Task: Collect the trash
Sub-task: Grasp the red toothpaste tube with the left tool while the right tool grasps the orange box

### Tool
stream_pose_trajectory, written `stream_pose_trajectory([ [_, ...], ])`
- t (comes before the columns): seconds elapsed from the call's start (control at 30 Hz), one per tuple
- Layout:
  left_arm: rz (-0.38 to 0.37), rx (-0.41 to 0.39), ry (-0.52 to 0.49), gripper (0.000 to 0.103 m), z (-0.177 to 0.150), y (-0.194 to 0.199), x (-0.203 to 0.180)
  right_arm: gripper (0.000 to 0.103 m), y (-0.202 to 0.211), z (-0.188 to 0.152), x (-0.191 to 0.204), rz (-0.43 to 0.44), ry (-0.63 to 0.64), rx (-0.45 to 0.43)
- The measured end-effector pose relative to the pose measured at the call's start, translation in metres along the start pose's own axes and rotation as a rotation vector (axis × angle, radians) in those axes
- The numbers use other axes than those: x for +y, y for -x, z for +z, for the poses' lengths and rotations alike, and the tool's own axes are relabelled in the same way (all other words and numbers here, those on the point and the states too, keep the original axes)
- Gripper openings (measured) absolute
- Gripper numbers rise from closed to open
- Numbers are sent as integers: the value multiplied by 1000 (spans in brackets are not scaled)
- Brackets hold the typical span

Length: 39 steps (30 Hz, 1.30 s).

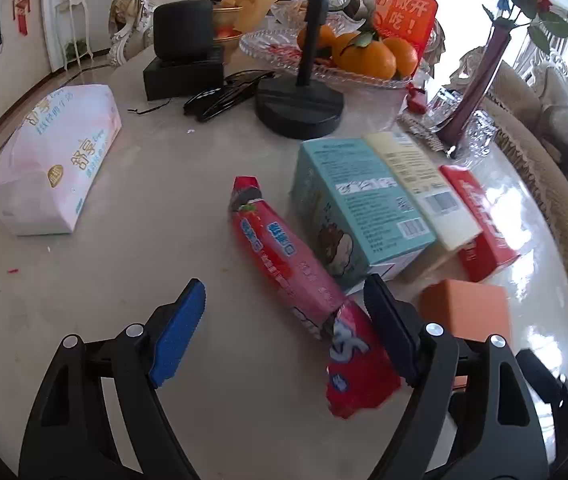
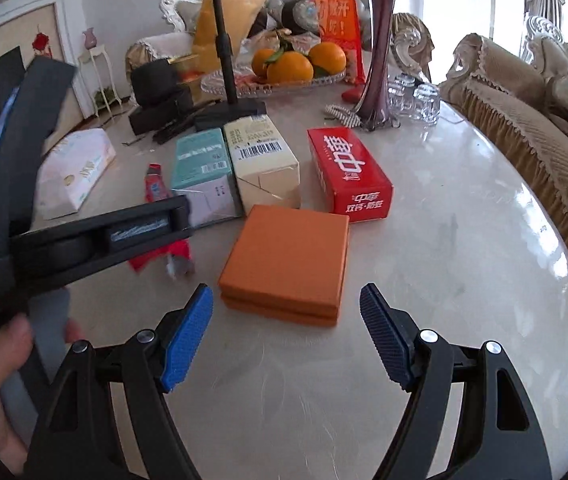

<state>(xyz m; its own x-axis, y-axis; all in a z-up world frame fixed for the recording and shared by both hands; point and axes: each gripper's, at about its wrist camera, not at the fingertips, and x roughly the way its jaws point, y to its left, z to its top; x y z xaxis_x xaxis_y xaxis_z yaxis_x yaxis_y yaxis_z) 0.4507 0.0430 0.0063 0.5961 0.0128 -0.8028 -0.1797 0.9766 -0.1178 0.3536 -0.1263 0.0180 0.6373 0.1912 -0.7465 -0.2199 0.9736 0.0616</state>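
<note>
Both claws stand apart with nothing between the pads. Left gripper [image 1: 284,312] hangs low in its frame, its jaws straddling the red wrapper [image 1: 284,256], which lies flat on the marble table [image 1: 143,208] and runs from mid-frame down toward the right finger [image 1: 388,320]. Right gripper [image 2: 284,312] hovers at the bottom of its frame, just short of the orange box [image 2: 284,260] at the centre.

Behind these, three cartons lie side by side: teal box [image 1: 356,200], cream box [image 1: 424,184], red box [image 2: 348,172]. A tissue pack [image 1: 51,160] sits at the left of the frame and a fruit tray [image 1: 324,56] at the top; neither looks like trash.

For the wrapper, I would centre the left jaws across its narrow width, come down until the pads nearly touch the marble, then close; it is thin and crinkly and may slip. The orange box looks wide, so the right claw needs lining up square on two opposite sides.
</note>
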Motion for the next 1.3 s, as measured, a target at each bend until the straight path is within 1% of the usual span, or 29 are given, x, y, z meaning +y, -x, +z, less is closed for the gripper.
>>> stream_pose_trajectory([
  [0.07,7,6,13,79,1,0,10,76,-9,2,-2,-3,-11,15],
  [0.1,10,8,20,79,1,0,13,82,-11,3,-5,0,-28,18],
  [0.13,7,10,29,79,1,0,17,82,-12,3,-7,2,-36,19],
  [0.23,-9,32,40,80,2,-5,18,82,-16,6,-10,33,-61,29],
  [0.33,-1,28,20,80,3,-6,9,82,-22,11,-4,45,-57,36],
  [0.4,12,12,17,80,1,-4,7,82,-24,14,2,53,-50,40],
  [0.5,55,7,11,80,0,-4,10,83,-29,22,8,16,-64,35],
  [0.6,58,16,22,80,0,-5,19,83,-38,25,12,-53,-61,46],
  [0.7,47,-3,41,80,-1,-4,25,83,-49,23,14,-82,-39,91],
  [0.73,45,-11,45,80,-2,-3,27,83,-48,23,15,-81,-36,91],
  [0.8,57,-21,17,80,-5,-4,24,82,-48,21,13,-99,-15,95],
  [0.87,70,-14,-15,80,-6,-4,21,82,-46,19,7,-77,0,98],
  [0.97,59,-11,-25,79,-8,-2,21,82,-42,15,0,-43,29,99],
  [1.0,56,-16,-30,77,-8,-2,21,82,-41,15,-2,-30,24,96],
  [1.03,50,-20,-36,65,-8,-1,20,82,-40,15,-3,-20,14,92],
  [1.07,47,-28,-45,47,-9,1,19,82,-40,15,-4,-15,10,91],
  [1.1,48,-29,-47,47,-8,1,18,82,-40,15,-3,-17,11,91],
  [1.17,41,-30,-48,41,-8,1,18,78,-40,15,-2,-20,18,91],
  [1.2,31,-31,-47,40,-8,1,19,71,-39,16,-1,-17,22,82],
  [1.23,27,-31,-46,37,-8,1,20,71,-38,16,0,-19,28,79],
  [1.3,17,-26,-38,35,-9,3,22,71,-38,15,-2,-1,29,78],
])
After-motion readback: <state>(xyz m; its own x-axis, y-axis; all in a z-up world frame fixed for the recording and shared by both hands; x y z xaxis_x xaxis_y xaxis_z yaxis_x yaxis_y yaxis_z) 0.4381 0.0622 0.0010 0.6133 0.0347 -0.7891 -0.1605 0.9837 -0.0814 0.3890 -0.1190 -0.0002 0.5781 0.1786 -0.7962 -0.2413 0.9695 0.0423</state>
